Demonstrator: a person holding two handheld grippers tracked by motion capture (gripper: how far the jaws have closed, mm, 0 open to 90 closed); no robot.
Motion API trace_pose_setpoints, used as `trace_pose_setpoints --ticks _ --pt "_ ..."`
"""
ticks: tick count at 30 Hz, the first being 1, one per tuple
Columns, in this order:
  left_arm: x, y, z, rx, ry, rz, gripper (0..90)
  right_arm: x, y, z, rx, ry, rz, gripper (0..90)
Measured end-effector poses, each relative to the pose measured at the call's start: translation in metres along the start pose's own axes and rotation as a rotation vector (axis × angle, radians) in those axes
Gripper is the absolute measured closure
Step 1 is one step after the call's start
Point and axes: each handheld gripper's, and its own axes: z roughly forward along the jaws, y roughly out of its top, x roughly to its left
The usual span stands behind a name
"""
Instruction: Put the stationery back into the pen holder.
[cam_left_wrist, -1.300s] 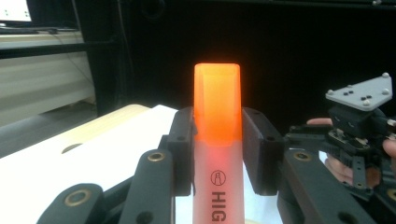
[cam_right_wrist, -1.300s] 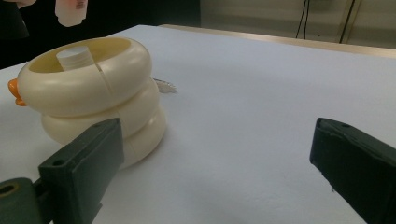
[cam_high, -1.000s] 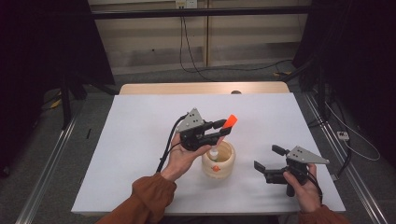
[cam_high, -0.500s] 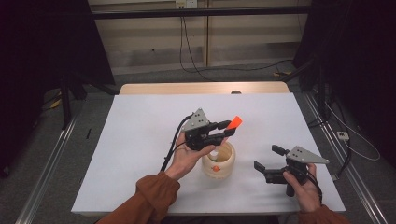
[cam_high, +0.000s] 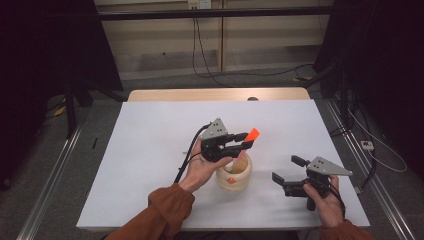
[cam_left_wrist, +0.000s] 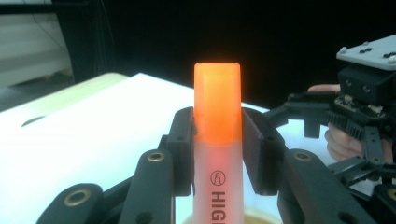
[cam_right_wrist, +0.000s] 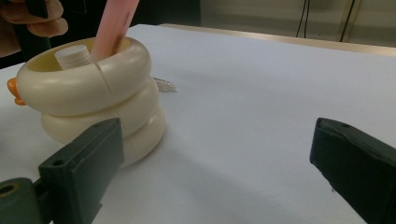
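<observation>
My left gripper (cam_high: 242, 141) is shut on an orange-capped highlighter (cam_high: 253, 134), tilted with the cap up and to the right. In the left gripper view the highlighter (cam_left_wrist: 217, 140) stands between the two black pads, which press on its sides. Its pale lower end (cam_right_wrist: 112, 28) reaches down into a cream ringed holder (cam_high: 234, 176). A white capped item (cam_right_wrist: 74, 56) stands inside the holder (cam_right_wrist: 93, 98). My right gripper (cam_high: 288, 169) is to the right of the holder, low over the table, open with nothing between its jaws.
The white table top (cam_high: 150, 150) stretches wide to the left of and behind the holder. A small pale scrap (cam_right_wrist: 163, 84) lies on the table just beyond the holder. Dark floor, cables and black stands surround the table.
My left gripper has shifted slightly right and down with the highlighter, bringing it over the holder. The right gripper has not moved.
</observation>
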Motion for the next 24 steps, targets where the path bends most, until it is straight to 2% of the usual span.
trace_pose_setpoints --ticks 9,13,16,19,21,24 --pt "0.001 -0.002 -0.002 0.016 -0.004 -0.012 64.5 0.0 0.0 0.0 0.001 0.0 0.0 2.7" --pt "0.003 -0.001 -0.005 0.014 0.001 -0.035 55.2 0.0 0.0 0.0 0.002 0.002 -0.001 2.7" --pt "0.004 0.0 -0.007 0.017 0.012 -0.054 42.4 0.0 0.0 0.0 0.002 0.001 -0.001 2.7" --pt "0.006 0.002 -0.01 0.023 0.021 -0.055 36.5 0.0 0.0 0.0 0.002 0.001 0.0 2.7" --pt "0.007 0.003 -0.012 0.02 0.019 -0.077 28.0 0.0 0.0 0.001 0.002 0.001 0.003 2.7" --pt "0.01 0.004 -0.017 0.039 0.038 -0.073 22.0 0.001 0.0 0.0 0.002 0.002 0.003 2.7"
